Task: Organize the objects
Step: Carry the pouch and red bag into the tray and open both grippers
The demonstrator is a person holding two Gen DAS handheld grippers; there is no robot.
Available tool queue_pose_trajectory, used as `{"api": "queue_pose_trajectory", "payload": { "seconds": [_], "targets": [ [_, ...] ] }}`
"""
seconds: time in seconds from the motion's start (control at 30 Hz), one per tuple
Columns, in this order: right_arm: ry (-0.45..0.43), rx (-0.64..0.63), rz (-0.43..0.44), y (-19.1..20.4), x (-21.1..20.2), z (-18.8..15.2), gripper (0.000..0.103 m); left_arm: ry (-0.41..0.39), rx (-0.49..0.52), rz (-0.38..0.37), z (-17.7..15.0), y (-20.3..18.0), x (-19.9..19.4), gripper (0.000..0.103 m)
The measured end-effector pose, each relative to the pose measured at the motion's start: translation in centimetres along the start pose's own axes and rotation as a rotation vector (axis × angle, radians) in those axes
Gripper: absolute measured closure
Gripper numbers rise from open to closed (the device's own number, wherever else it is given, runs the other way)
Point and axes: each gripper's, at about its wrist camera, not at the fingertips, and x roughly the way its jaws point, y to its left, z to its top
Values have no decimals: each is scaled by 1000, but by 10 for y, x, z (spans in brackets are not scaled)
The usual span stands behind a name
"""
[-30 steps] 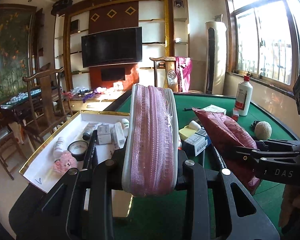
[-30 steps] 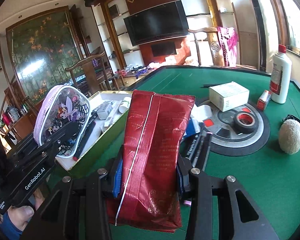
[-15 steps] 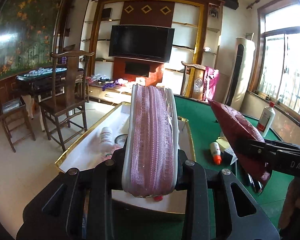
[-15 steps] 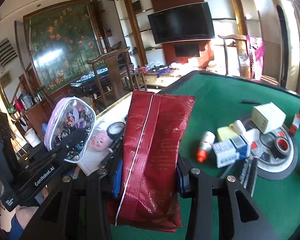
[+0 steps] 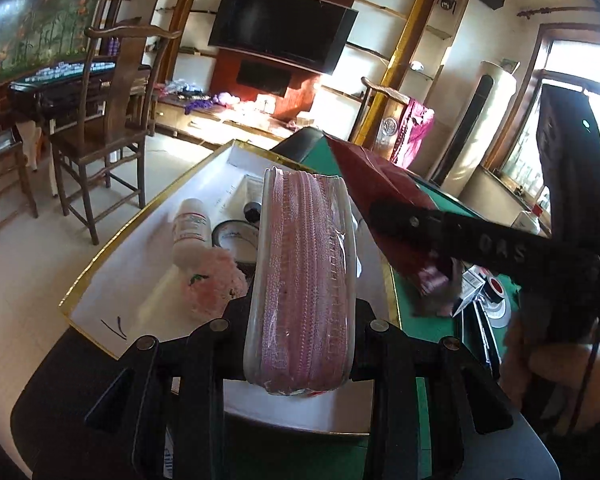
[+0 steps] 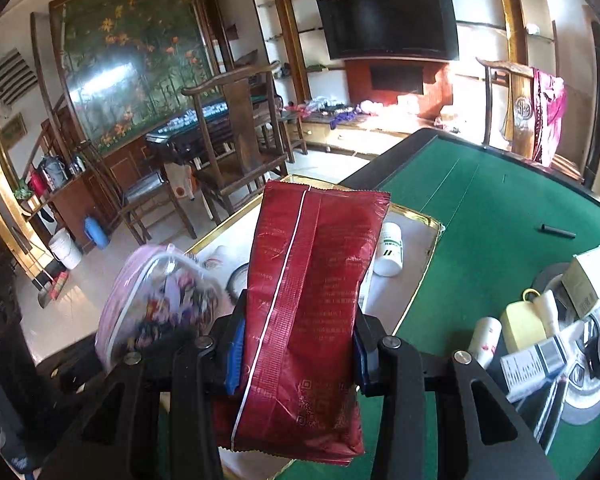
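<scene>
Currently I carry two soft items above the white tray [image 5: 148, 248] at frame centre — left gripper [image 5: 300, 344] clamped across the pink zip pouch [image 5: 304, 272], right gripper [image 6: 300, 348] pinching the crinkly, slippery red packet [image 6: 312, 300] mid-body.

Home living rm: wall TV [image 6: 388, 22], carved wooden chairs [image 5: 112, 120], green-felt table [image 6: 480, 216], floral mural [image 6: 136, 56].

both tongs, left [image 5: 300, 344] and right [image 6: 296, 356], tilt downward, each clamped
</scene>
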Motion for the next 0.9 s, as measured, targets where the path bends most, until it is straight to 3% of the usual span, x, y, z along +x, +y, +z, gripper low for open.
{"api": "queue_pose_trajectory", "payload": {
  "seconds": [0.1,0.3,0.47,0.9],
  "targets": [
    [44,13,3,-6,23,15,61,55,-19,-40,1,-5,12,72],
    [119,30,3,-15,58,32,61,113,25,-11,3,-16,22,72],
    [140,47,-17,-22,76,43,61,178,3,-23,1,-10,36,73],
    [205,53,-40,-29,111,45,60,216,25,35,2,-5,46,71]
  ]
}}
